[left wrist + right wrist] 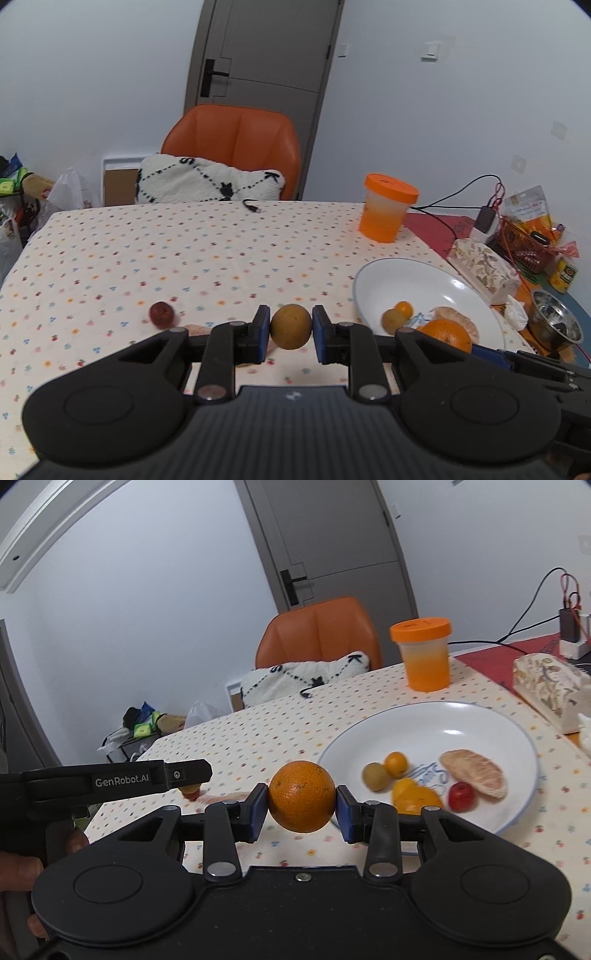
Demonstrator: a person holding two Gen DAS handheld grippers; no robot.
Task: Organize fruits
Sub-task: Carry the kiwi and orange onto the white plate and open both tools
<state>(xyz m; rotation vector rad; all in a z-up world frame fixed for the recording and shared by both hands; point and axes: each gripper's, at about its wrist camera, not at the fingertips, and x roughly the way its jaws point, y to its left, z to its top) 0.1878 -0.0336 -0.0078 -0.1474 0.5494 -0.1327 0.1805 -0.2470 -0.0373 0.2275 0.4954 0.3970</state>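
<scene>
My left gripper (291, 320) is shut on a round yellow-brown fruit (291, 332), held just above the dotted tablecloth (184, 251). To its left a dark red fruit (161, 314) lies on the cloth. My right gripper (301, 802) is shut on an orange (301, 788), held at the near left rim of the white plate (424, 723). The plate holds a green-brown fruit (375, 776), a small orange fruit (395, 764), an orange wedge (413, 799), a red fruit (461, 796) and a pale peeled segment (474, 777). In the left wrist view that plate (417, 280) is on the right.
An orange lidded cup (388, 212) stands behind the plate. A patterned tissue box (484, 266), a steel bowl (554, 325), cables and a small basket crowd the right side. An orange chair (236, 144) with a white cushion faces the far edge. A pinkish scrap (229, 796) lies near the front.
</scene>
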